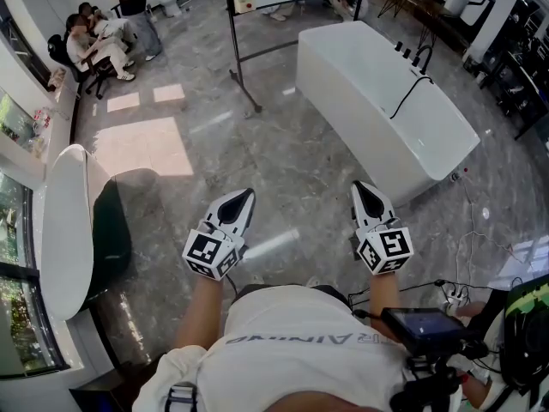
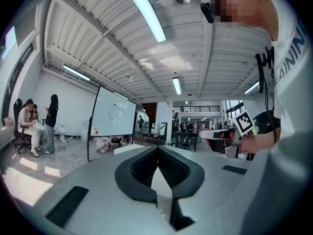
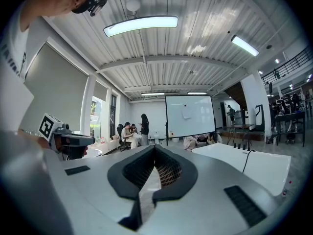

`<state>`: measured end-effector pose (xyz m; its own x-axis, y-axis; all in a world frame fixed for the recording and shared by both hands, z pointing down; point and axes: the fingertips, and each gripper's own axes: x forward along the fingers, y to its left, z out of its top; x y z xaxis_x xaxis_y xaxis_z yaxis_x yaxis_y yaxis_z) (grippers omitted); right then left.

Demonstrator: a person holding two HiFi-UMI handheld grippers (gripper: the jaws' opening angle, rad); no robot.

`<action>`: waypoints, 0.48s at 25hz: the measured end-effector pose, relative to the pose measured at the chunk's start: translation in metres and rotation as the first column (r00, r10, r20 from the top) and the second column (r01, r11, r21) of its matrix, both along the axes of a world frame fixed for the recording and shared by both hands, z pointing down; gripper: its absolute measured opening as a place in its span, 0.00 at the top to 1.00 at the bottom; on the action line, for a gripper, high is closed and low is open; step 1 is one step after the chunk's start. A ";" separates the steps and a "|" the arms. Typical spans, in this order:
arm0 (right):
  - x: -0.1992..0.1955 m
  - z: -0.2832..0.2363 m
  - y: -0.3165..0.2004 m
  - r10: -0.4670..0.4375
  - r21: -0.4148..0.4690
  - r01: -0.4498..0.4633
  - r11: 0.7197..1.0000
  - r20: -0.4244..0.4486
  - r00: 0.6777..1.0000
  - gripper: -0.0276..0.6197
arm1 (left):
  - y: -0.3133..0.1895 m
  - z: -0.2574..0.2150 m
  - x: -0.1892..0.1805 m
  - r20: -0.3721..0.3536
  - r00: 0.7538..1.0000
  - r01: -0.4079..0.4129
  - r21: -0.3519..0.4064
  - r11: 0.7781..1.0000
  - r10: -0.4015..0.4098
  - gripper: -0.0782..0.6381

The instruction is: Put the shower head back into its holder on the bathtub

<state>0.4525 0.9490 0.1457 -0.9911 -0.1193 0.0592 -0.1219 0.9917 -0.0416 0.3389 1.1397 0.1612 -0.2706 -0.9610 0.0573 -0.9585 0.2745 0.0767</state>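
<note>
Ahead and slightly right of my right gripper (image 1: 361, 189), well apart from it, the white bathtub (image 1: 360, 67) is sitting with the black shower hose (image 1: 410, 93) trailing across its rim, the head too small to pick out, while I am holding it and the left gripper (image 1: 248, 194) level, jaws closed on nothing.

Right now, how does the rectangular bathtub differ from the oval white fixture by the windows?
The bathtub is boxy and straight-sided; the oval fixture is rounded. The bathtub carries black fittings and a black hose over its rim; the oval fixture shows neither. The bathtub stands out on the floor; the oval fixture sits beside the windows. Both are white.
</note>
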 end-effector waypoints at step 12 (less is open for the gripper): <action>0.068 0.007 -0.080 0.066 -0.033 -0.065 0.997 0.024 0.998 0.94 | -0.080 -0.004 0.053 0.015 0.999 -0.050 -0.022 0.998 0.051 0.87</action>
<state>0.5202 0.8687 0.1525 -0.9824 -0.1828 0.0392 -0.1854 0.9796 -0.0775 0.3919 1.0593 0.1576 -0.2229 -0.9720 0.0744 -0.9722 0.2272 0.0563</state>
